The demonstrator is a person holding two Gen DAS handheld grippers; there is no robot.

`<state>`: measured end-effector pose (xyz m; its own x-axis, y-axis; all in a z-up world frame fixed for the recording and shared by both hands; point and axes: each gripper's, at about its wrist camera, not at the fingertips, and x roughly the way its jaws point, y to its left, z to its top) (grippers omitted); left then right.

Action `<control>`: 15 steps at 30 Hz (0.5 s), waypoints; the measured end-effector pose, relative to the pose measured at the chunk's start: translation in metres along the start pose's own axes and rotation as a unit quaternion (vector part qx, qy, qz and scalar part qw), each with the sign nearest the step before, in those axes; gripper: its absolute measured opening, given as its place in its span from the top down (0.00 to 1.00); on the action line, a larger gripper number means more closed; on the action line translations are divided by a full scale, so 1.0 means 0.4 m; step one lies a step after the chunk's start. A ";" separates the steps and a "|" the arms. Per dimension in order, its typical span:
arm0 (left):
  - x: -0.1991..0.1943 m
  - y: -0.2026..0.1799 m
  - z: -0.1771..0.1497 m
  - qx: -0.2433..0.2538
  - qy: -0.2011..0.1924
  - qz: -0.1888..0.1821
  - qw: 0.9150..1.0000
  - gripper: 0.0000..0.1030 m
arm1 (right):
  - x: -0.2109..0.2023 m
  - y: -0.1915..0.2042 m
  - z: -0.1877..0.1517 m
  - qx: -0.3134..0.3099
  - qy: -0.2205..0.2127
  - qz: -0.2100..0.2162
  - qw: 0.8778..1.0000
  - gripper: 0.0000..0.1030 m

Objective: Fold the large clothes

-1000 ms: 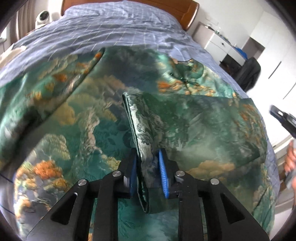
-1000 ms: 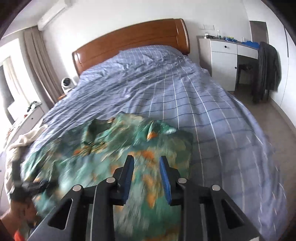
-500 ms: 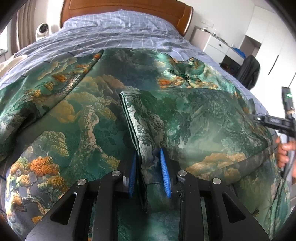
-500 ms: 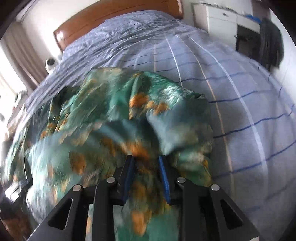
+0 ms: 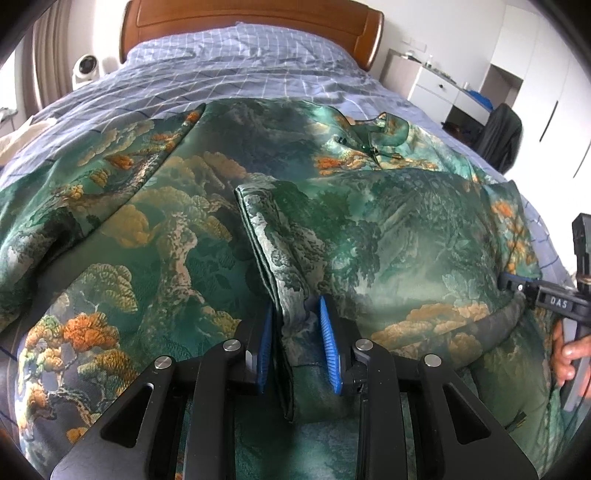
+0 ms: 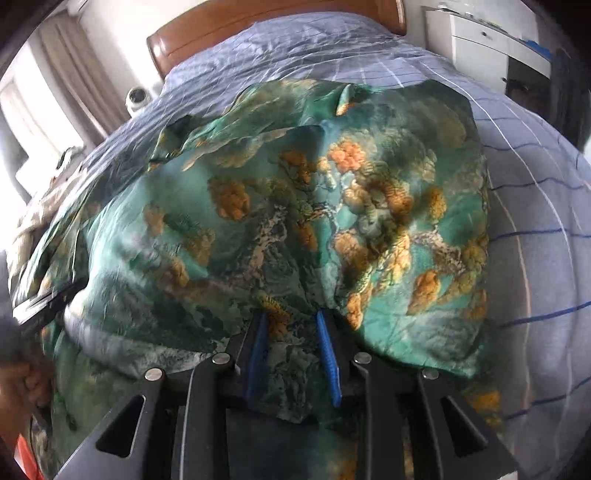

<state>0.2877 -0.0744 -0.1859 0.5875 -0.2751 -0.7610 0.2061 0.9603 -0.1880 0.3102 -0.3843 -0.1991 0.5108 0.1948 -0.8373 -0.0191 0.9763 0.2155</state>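
A large green garment with an orange and gold tree print lies spread on the bed; it also shows in the right wrist view. Its right part is folded over the middle, with the folded hem running toward me. My left gripper is shut on that hem, the cloth bunched between the blue pads. My right gripper has garment cloth between its blue pads at the fold's right edge. It shows at the right of the left wrist view.
The bed has a blue checked sheet and a wooden headboard. A white round device stands at the bed's left. A white dresser and a chair with a dark jacket stand at the right.
My right gripper has come down from above the bed onto the garment's right edge and now has cloth between its pads. My left gripper has kept its hold on the hem.
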 end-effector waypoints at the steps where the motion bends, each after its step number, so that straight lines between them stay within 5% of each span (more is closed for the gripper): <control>1: 0.000 0.000 0.001 0.000 0.000 0.001 1.000 0.74 | -0.001 -0.001 -0.002 0.002 -0.004 -0.003 1.000 0.74; 9: -0.006 0.003 0.005 -0.008 0.005 -0.009 1.000 0.73 | -0.056 0.012 -0.040 0.004 -0.029 -0.015 0.999 0.72; 12: -0.038 0.011 0.002 -0.021 0.008 -0.015 1.000 0.50 | -0.099 0.025 -0.063 0.012 -0.042 -0.028 0.999 0.72; 14: -0.085 0.015 -0.017 -0.031 0.001 -0.013 0.999 0.20 | -0.147 0.045 -0.086 0.010 -0.060 -0.047 0.997 0.60; 15: -0.104 0.016 -0.028 -0.031 -0.001 -0.014 0.999 0.16 | -0.180 0.058 -0.109 0.007 -0.071 -0.052 0.996 0.55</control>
<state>0.2557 -0.0563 -0.1623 0.5844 -0.3026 -0.7529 0.1738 0.9530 -0.2482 0.2355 -0.3718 -0.1557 0.6254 0.0767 -0.7765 0.0514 0.9889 0.1391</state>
